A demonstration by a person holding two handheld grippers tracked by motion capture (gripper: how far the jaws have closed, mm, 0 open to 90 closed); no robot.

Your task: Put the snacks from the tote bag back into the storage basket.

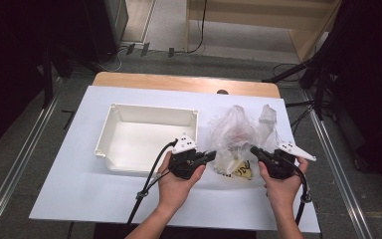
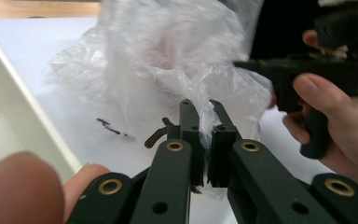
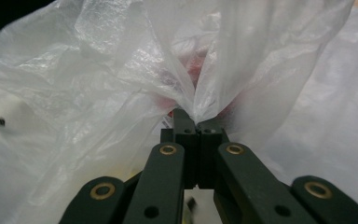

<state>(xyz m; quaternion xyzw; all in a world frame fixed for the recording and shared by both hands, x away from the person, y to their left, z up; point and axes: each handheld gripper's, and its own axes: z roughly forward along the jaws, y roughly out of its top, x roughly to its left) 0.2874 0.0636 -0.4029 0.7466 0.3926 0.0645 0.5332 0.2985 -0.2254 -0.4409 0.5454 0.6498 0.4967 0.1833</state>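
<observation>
1. Lower centre of the high view: left claw (image 1: 213,156) and right claw (image 1: 253,150) each pinch a fold of the clear plastic bag (image 1: 233,137) on the bench (image 1: 69,199).
2. Pulling apart evenly should open it without tearing.
3. Farther left, a white tray (image 1: 129,115) crowds the left hand.

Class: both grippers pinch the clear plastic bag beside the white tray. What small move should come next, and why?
Probably draw the left gripper and right gripper apart: each is shut on a fold of the plastic bag, so this should open it.
</observation>
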